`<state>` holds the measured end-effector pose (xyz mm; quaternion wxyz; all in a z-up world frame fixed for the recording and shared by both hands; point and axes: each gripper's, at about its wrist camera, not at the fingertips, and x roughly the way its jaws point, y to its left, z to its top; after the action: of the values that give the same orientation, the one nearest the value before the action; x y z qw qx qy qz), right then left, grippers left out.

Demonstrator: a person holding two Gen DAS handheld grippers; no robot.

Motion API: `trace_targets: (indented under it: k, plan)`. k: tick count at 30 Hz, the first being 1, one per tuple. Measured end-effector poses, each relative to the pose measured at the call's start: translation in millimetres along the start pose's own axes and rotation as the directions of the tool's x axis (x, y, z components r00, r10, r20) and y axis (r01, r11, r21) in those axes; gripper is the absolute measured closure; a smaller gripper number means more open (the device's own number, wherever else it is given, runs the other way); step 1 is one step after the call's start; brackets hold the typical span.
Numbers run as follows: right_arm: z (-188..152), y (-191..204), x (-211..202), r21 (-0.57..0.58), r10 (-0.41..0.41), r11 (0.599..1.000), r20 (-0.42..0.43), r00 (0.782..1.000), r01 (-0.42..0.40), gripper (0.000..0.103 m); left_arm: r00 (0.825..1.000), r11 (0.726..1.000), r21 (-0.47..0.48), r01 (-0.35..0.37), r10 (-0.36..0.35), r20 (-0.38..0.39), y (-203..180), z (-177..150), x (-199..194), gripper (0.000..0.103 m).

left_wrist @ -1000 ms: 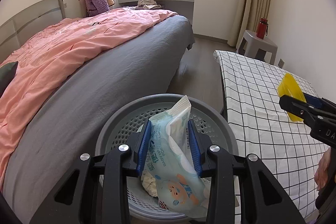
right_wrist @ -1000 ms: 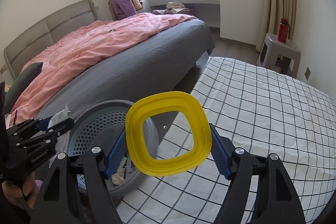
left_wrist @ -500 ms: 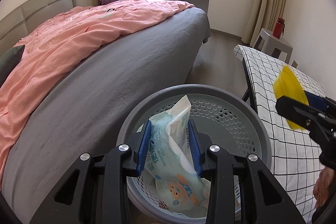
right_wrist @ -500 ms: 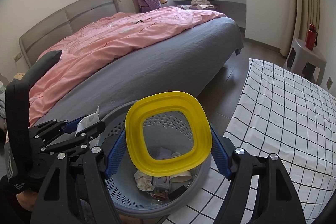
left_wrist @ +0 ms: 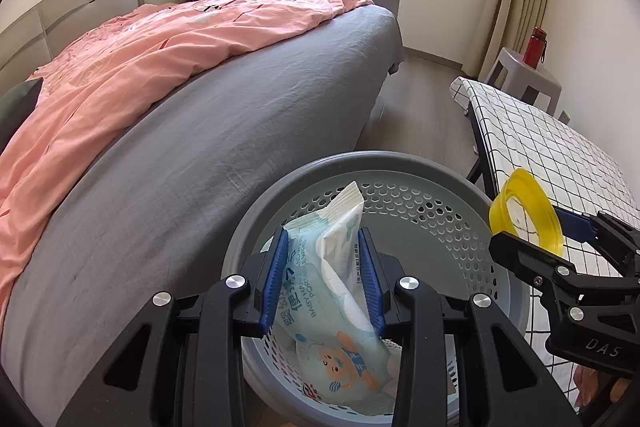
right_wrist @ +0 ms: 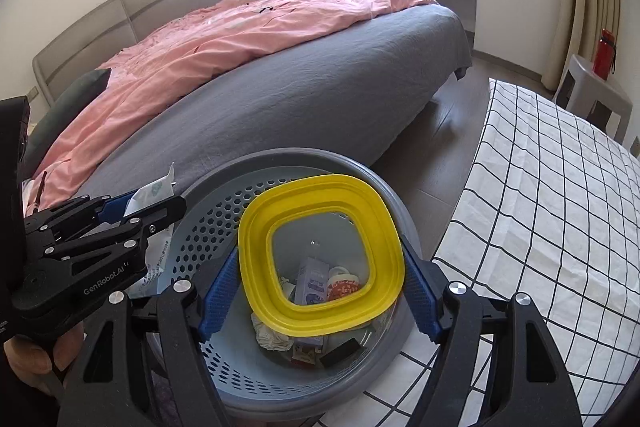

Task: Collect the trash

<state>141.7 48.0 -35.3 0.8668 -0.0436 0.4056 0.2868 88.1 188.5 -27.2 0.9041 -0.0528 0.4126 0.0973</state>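
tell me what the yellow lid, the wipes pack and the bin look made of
Yellow lid: likely glossy translucent plastic; bin contents show through its centre.
Wipes pack: soft printed plastic film, crinkled, with a crimped end.
Bin: seemingly matte moulded plastic, grey rim, pale wall pierced with holes.

the left gripper [left_wrist: 323,275] is a black plastic frame of angular, triangular cut-outs, with round silver screws at its joints and ribbed blue pads lining its fingers [left_wrist: 276,279]. the right gripper [right_wrist: 320,291] has the same build: black arms, silver screw heads, blue pads. white lettering marks each one's side, "genrobot.ai" on the left, what looks like "das" on the right.
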Motion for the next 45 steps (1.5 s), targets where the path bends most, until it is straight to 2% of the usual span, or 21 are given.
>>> trace_targets:
  k: [5, 7, 9, 17, 37, 45]
  plan:
    - [1, -2, -4, 0.002, 0.003, 1.0, 0.018, 1.0, -0.003, 0.029, 1.0, 1.0, 0.001, -0.016, 0.016, 0.023, -1, 1, -4, 0.068]
    - [1, -3, -7, 0.003, 0.008, 1.0, 0.026, 1.0, -0.008, 0.024, 0.999, 1.0, -0.003, -0.019, 0.02, 0.03, 0, 1, -6, 0.061]
    - [1, -4, -10, 0.011, 0.006, 1.0, 0.04, 0.999, -0.006, 0.019, 0.999, 1.0, -0.012, -0.025, 0.025, 0.043, 1, 1, -9, 0.045]
    - [1, -6, -13, 0.019, 0.002, 1.0, 0.043, 0.999, -0.003, 0.019, 0.996, 0.998, -0.024, -0.065, 0.066, 0.065, 3, 0, -13, 0.031]
    - [-3, -9, -15, 0.027, -0.027, 0.999, 0.052, 0.998, 0.025, 0.017, 0.989, 0.992, -0.043, -0.119, 0.122, 0.087, 4, -1, -19, 0.021]
    - [-2, -10, -15, 0.029, -0.04, 0.999, 0.058, 0.997, 0.039, 0.013, 0.988, 0.991, -0.045, -0.128, 0.132, 0.083, 5, 0, -18, 0.019]
